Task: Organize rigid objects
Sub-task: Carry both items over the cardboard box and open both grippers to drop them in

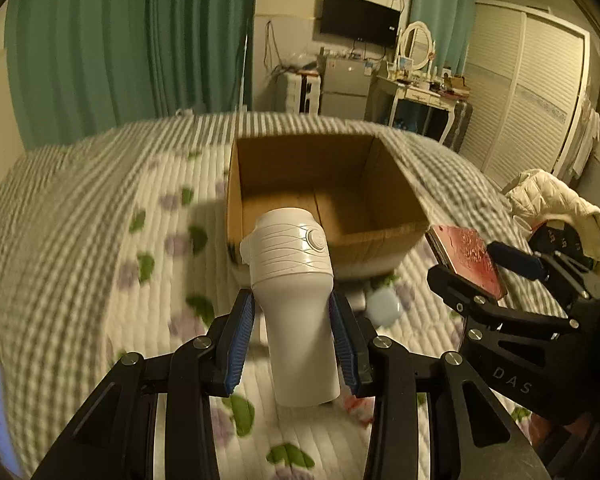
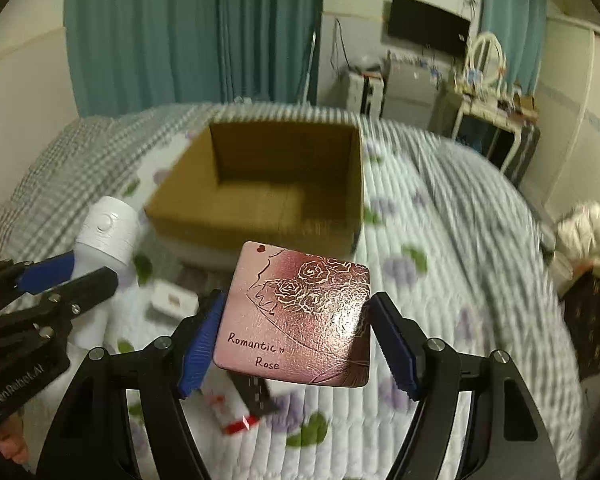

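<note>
Two hand-held claws are hovering above a bed [image 1: 80,240] that is wearing a quilted cover printed with green leaves and purple flowers. The left claw [image 1: 292,344] is pinching a white bottle [image 1: 296,300] by its smooth lower body, with a blue ribbed pad pressing on each side; the bottle is standing nearly upright, its ridged cap and round button pointing toward an open cardboard box [image 1: 320,184]. The right claw [image 2: 296,336] is gripping a pink square tin [image 2: 300,316] by two opposite edges, the lid facing the camera and showing line-drawn roses and the words "Romantic Rose"; the tin is lying roughly flat and slightly tilted. In the left wrist view the tin [image 1: 468,260] and the right claw [image 1: 496,276] are appearing to the right of the bottle, near the box's right front corner. In the right wrist view the bottle [image 2: 104,236] and the left claw [image 2: 60,280] are appearing at the left, level with the box [image 2: 260,184]. The box is sitting on the bed beyond both claws, and what shows of its inside is bare. On the cover below the claws, a small pale case [image 2: 172,300] and a red-and-white packet [image 2: 236,412] are lying blurred. A green curtain [image 1: 120,40] is hanging behind the bed.
</note>
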`<state>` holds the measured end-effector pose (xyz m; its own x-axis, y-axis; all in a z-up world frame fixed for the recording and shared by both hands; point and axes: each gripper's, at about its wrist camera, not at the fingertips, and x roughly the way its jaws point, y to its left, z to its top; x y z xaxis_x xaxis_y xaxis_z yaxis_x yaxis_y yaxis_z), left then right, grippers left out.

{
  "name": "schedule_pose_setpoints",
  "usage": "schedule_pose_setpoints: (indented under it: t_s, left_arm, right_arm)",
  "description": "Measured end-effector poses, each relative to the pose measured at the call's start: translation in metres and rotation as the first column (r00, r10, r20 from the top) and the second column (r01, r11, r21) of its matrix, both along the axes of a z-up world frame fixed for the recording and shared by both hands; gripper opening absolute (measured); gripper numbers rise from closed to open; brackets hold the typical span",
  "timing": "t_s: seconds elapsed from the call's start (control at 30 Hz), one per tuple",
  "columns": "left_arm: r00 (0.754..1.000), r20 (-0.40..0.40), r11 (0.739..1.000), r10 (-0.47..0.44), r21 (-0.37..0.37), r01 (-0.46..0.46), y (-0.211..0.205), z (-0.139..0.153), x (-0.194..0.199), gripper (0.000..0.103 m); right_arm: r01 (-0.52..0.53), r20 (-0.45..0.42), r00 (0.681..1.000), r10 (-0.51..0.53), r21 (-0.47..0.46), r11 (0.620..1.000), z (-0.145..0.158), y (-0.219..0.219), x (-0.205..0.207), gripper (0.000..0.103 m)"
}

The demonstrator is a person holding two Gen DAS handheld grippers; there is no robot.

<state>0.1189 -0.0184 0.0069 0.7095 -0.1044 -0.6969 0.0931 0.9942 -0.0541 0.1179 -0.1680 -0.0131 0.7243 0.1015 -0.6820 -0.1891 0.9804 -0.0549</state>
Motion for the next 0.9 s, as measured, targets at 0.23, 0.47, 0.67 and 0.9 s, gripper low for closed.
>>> schedule_pose_setpoints:
  t_s: [0.23, 0.47, 0.67, 0.9]
  left_arm:
    - [0.999, 0.038, 1.000, -0.016, 0.006, 0.016, -0.003, 0.031, 0.054, 0.039]
    - [1.000, -0.003, 1.000, -0.001, 0.008, 0.001, -0.003, 0.016, 0.120, 0.039]
    - [0.999, -0.038, 0.999, -0.004, 0.040, 0.006, -0.006, -0.017, 0.169, 0.039]
    - [0.998, -0.060, 0.999, 0.001, 0.033, 0.001, -0.001, -0.041, 0.203, 0.039]
  right_arm:
    - [-0.035, 0.056, 0.998, 0.035, -0.011, 0.999, 0.042, 0.014, 0.045, 0.072]
    - [-0.044, 0.057, 0.997, 0.044, -0.010, 0.999, 0.046, 0.017, 0.112, 0.072]
    - [-0.064, 0.008, 0.998, 0.064, 0.022, 0.998, 0.021, 0.015, 0.168, 0.072]
    - [-0.081, -0.011, 0.997, 0.081, 0.010, 0.997, 0.001, 0.022, 0.211, 0.072]
